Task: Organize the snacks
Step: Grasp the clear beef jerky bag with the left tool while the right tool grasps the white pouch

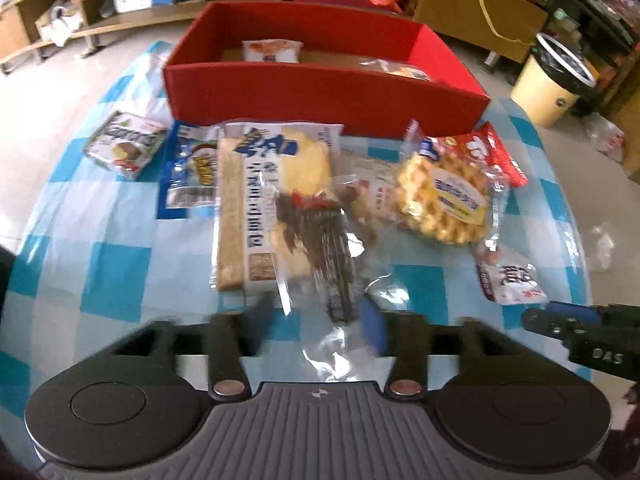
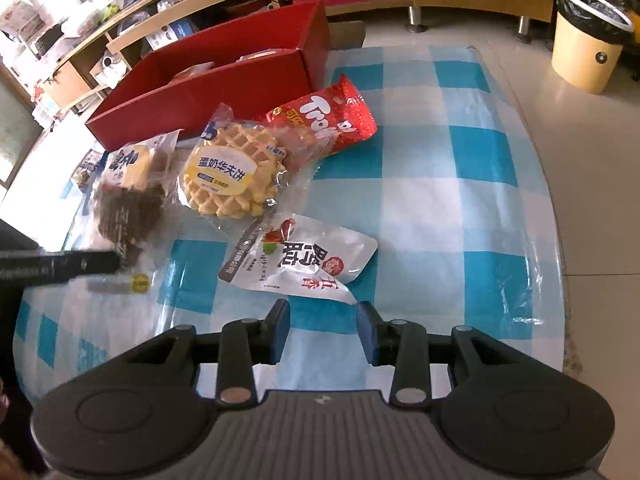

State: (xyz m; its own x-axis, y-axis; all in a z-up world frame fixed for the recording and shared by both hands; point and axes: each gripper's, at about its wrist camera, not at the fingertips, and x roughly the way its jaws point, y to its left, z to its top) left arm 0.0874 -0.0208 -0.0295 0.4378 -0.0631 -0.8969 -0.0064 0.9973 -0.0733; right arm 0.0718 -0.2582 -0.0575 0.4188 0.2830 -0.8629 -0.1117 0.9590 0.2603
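The clear packet of dark, stringy snack (image 1: pixel 320 232) sits in front of the red box (image 1: pixel 320 92), on the near side of its long wall, overlapping the big bread packet (image 1: pixel 248 208). The left gripper (image 1: pixel 316 316) looks clamped on the packet's near end. The view is blurred, but the clear film runs between the two pads, and the packet seems to be up off the pile.

I'd judge it very light and floppy. The film is slick and crinkly, and the contents look loose enough to slide to the low end. The flat sealed end is the sensible place to pinch, because a grip over the filling could crush it. Held there, the packet will dangle and swing on its way to the box.

Further along the front of the red box lies a waffle (image 1: pixel 444 200) in clear wrap, with a red packet (image 1: pixel 496 152) behind it, nearer the box corner. A white pouch (image 2: pixel 304 260) lies farther out from the box. Just short of it, the right gripper (image 2: pixel 324 324) hovers over the checked cloth (image 2: pixel 440 160) with its jaws apart and nothing between them.
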